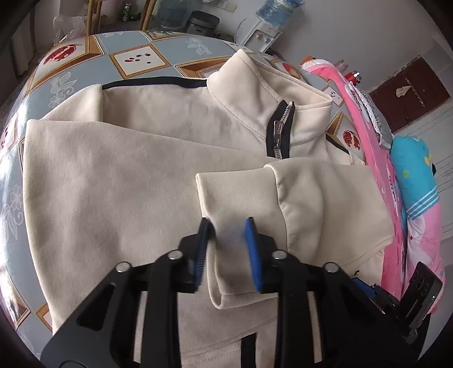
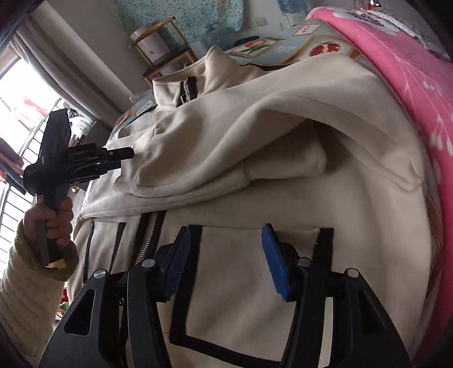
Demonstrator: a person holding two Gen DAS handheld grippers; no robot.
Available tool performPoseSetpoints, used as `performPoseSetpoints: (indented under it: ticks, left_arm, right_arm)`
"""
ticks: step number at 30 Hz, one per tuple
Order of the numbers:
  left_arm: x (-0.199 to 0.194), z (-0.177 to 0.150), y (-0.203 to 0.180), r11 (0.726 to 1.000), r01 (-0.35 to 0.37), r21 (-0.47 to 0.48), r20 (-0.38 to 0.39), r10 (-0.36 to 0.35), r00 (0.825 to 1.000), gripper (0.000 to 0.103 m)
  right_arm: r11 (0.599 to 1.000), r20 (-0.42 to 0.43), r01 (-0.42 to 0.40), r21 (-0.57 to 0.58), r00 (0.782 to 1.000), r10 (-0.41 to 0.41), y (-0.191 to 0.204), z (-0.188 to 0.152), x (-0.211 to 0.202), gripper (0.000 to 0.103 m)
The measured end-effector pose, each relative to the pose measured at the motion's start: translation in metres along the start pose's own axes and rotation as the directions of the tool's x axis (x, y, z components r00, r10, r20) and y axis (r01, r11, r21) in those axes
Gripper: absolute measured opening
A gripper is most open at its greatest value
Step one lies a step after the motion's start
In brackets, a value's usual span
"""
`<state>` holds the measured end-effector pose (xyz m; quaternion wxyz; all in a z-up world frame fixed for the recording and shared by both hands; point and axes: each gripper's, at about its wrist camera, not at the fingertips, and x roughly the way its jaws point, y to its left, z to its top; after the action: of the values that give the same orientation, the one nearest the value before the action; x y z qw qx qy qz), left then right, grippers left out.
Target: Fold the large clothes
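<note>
A large cream zip jacket (image 1: pixel 136 181) with black trim lies flat on the patterned table, collar and zipper (image 1: pixel 279 130) at the far side. One sleeve (image 1: pixel 254 203) is folded across its chest. My left gripper (image 1: pixel 230 226) stands open over the sleeve's cuff, blue pads on either side of it without pinching it. In the right wrist view the jacket (image 2: pixel 283 141) shows with the sleeve (image 2: pixel 198 158) folded over it, and my right gripper (image 2: pixel 225 240) is open above a black-outlined pocket (image 2: pixel 243 277). The left gripper (image 2: pixel 113 161) shows there at the cuff.
The table has a blue and brown fruit-pattern cloth (image 1: pixel 136 59). A pink blanket (image 1: pixel 376 147) and a blue pillow (image 1: pixel 413 169) lie along the table's right side. A water dispenser (image 1: pixel 266 25) and chairs stand behind the table.
</note>
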<state>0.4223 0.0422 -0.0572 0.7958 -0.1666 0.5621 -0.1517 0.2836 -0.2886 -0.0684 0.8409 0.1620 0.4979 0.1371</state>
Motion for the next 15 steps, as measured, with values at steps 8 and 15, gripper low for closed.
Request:
performPoseSetpoints:
  ticks: [8, 15]
  left_arm:
    - [-0.086, 0.007, -0.028, 0.995, 0.015, 0.097, 0.206, -0.035, 0.978, 0.004]
    - [-0.135, 0.003, 0.006, 0.992, -0.119, 0.031, 0.255, 0.108, 0.961, 0.003]
  right_arm:
    - [0.993, 0.043, 0.075, -0.091, 0.997, -0.071, 0.008, -0.004, -0.009, 0.052]
    - [0.99, 0.015, 0.09, -0.107, 0.996, -0.089, 0.004, -0.008, -0.01, 0.052]
